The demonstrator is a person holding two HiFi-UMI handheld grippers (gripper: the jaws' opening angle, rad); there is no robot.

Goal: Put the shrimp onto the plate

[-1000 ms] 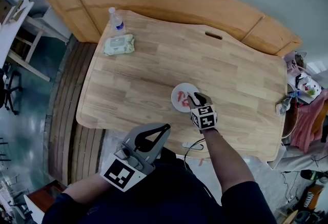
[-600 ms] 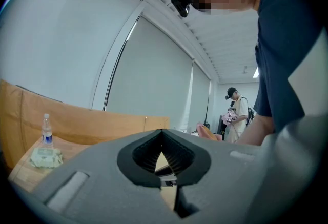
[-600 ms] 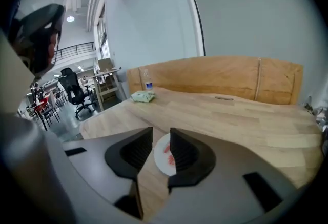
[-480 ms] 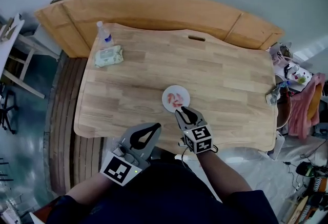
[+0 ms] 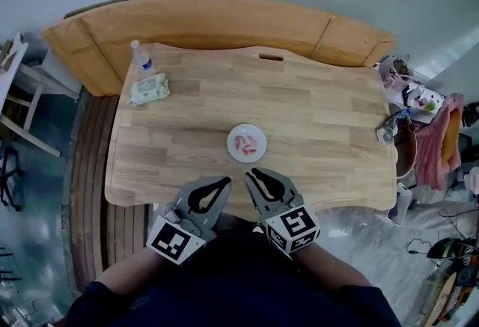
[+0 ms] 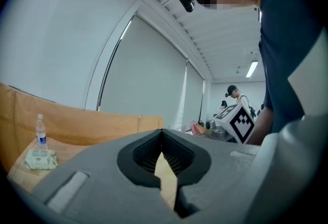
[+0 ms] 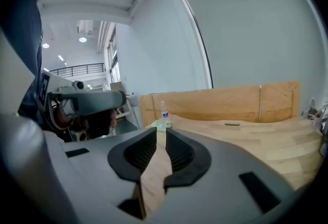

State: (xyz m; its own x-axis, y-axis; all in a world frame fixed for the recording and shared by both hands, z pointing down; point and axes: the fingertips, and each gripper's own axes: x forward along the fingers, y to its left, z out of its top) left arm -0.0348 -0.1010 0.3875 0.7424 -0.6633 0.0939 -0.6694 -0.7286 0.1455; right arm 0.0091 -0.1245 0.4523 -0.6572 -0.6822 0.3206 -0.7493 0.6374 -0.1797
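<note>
Judging from how things lie, the placing step looks finished: the small pink-orange curled shrimp (image 5: 245,144) rest inside the round white plate (image 5: 260,153), which sits near the middle of the pale wooden table (image 5: 322,116), a little toward its near edge. They show as a few reddish curls close together on the white; they are too small to count or to tell whether they touch. The grey right gripper (image 5: 251,172) hangs above the table's near edge, just on the near side of the plate and apart from it. Its jaws have just been closing and now stand a narrow slit apart, with nothing between them but a view of the wood beyond. Just to its left, the grey left gripper (image 5: 227,182) has its tips together and carries nothing. No shrimp shows anywhere else on the wood, so the next move probably calls for little more than keeping both grippers away from the plate.
</note>
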